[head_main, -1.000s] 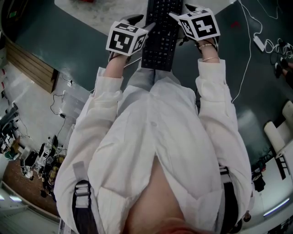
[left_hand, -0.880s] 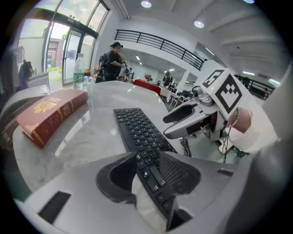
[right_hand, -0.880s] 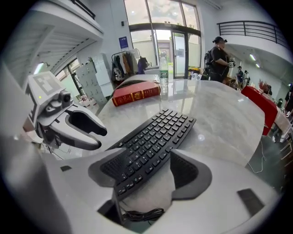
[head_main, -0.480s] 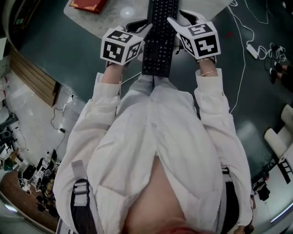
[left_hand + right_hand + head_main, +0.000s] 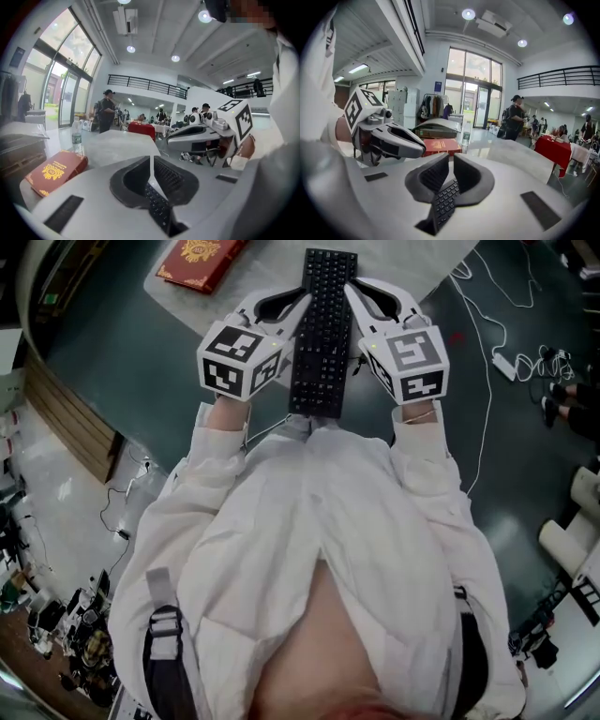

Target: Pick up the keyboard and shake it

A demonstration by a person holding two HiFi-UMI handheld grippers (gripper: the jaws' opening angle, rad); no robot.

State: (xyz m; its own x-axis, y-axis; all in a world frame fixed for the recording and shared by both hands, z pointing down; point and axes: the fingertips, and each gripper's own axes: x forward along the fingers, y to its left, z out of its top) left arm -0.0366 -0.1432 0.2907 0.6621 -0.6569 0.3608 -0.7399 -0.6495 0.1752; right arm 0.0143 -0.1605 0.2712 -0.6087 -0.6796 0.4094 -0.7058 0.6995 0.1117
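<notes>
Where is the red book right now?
In the head view the red book lies at the top left, on the pale table. It is a little way left of the black keyboard.

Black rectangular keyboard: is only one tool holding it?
No, the left tool and right tool each clamp one side of the keyboard.

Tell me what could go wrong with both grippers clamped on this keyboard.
The jaws have just been closing on the keyboard. The left gripper and right gripper pinch only its thin side edges, toward the far end, so a shake might make it pivot or slip. If dropped, it could strike the table edge.
</notes>
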